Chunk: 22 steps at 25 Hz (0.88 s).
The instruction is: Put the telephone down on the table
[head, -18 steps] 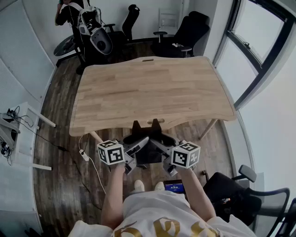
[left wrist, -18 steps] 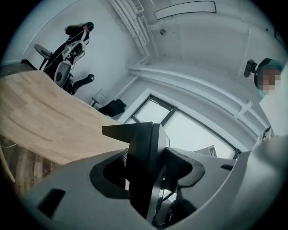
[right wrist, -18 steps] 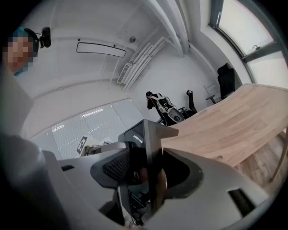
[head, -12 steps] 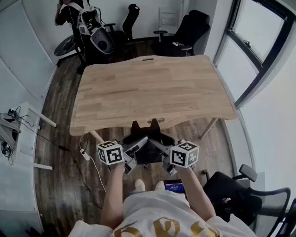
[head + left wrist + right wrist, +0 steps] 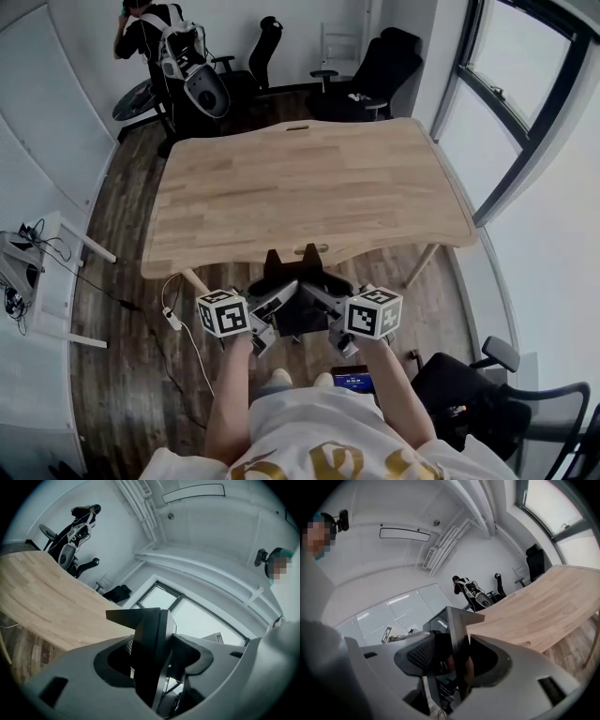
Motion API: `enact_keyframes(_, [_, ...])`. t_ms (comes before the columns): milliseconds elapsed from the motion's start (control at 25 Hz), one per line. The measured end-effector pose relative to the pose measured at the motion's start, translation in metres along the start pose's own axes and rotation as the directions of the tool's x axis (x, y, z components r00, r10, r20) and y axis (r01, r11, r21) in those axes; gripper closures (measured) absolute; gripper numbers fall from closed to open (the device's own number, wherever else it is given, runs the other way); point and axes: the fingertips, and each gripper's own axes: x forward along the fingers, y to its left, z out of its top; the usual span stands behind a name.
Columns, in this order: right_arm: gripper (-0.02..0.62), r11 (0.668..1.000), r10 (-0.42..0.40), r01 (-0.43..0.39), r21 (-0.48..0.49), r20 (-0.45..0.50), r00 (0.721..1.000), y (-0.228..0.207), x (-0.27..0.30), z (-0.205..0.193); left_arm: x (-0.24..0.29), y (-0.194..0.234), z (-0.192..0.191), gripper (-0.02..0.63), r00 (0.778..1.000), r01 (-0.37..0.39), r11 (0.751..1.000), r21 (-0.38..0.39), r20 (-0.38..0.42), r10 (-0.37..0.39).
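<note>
- Left gripper [image 5: 154, 656]: jaws stand wide, pads clamped on one edge of a black, slab-shaped plastic telephone [image 5: 146, 634]. A fine mesh grille shows beside the pad.
- Right gripper [image 5: 452, 660]: jaws also wide, closed on the opposite edge, across a thin glossy panel.
- The telephone hangs in the air between the two grippers, just short of the near edge of the pale wooden table [image 5: 309, 187]. It is over the dark plank floor [image 5: 122, 281], not yet above the tabletop.
- Handling, my reading: the shell is stiff and won't flex. Weight is probably moderate, which suits a grip from both sides. The glossy face is likely slippery and easily scratched, so the pads belong on the side edges, as they are now.
- Look: all black, flat-bodied, sharp-cornered, with one face shiny. I can't make out a handset or cord.
</note>
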Motion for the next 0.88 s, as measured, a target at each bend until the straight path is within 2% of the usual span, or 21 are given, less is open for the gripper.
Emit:
enact_keyframes(440, [0.370,1.000,0.019,-0.019,-0.003,-0.011,1.000,-0.012,0.002,0.005,0.011,0.005,0.002,0.367,1.000,-0.013,1.000,0.000,0.010,0.013])
enact_keyframes(880, [0.370,1.000,-0.010,0.011,0.023,-0.020,1.000,-0.069,0.055,0.034,0.052,0.070,0.038,0.367,1.000,0.005,1.000,-0.024,-0.012,-0.005])
